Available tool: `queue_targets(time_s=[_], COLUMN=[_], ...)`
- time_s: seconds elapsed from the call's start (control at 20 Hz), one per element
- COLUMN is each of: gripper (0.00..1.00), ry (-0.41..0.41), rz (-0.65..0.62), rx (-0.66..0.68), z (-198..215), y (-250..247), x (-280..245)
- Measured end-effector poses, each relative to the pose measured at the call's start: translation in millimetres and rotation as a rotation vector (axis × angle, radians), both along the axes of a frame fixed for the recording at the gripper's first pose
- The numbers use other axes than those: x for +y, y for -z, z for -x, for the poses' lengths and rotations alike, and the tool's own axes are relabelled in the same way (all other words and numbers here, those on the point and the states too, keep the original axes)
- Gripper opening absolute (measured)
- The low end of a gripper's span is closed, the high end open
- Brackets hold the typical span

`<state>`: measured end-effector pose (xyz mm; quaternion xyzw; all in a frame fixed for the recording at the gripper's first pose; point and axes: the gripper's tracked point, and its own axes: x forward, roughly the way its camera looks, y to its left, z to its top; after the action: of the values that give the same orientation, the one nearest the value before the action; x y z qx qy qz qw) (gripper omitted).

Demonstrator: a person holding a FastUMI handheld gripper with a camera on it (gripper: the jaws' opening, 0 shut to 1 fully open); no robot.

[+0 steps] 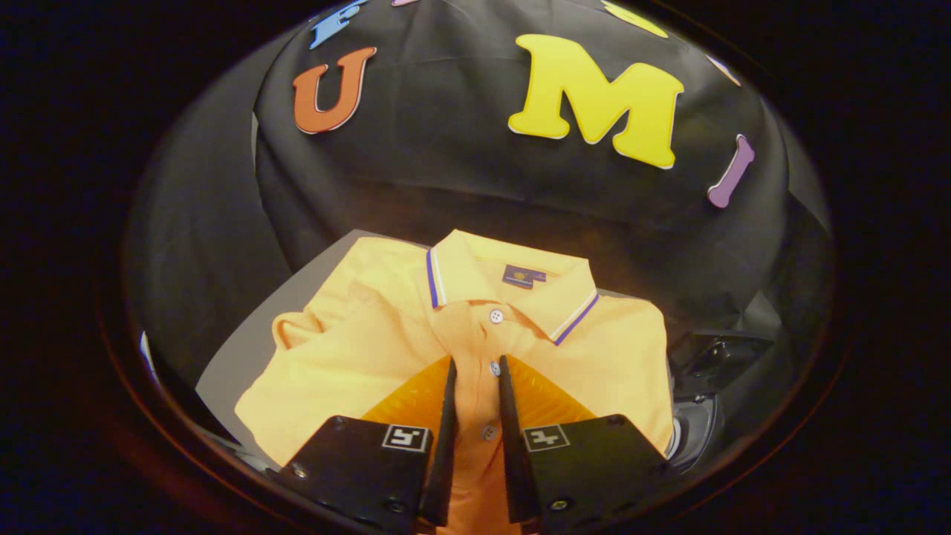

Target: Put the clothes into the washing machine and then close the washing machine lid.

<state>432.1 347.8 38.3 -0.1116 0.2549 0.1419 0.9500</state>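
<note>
Two fingers of the gripper [475,364] pinch the button placket of the yellow polo shirt [371,334] lying on the grey surface [238,357]; such a thin fold could slip free when lifted.

- one yellow polo shirt [386,349], just the one piece of clothing on the grey surface [245,349]
- three buttons [496,316] down its placket, all in a row
- one collar [513,286], one dark label [520,276] inside it
- one gripper [475,368], two fingers [448,401], a narrow gap between them with the placket in it, can't tell if they're pinching it
- two square markers [405,437], one per finger block
</note>
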Motion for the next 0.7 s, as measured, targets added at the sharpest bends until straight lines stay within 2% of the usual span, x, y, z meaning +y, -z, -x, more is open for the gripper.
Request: queue_targets(time_s=[0.3,0.45,0.7], gripper=[0.11,0.09,0.08], ry=[-0.058,-0.084,-0.066], rz=[0.019,-0.01,-0.133], rx=[0.018,0.011,-0.049], z=[31.8,57.4,100.4], y=[-0.9,1.5,-21.4], x=[-29.0,-47.4,-95.2])
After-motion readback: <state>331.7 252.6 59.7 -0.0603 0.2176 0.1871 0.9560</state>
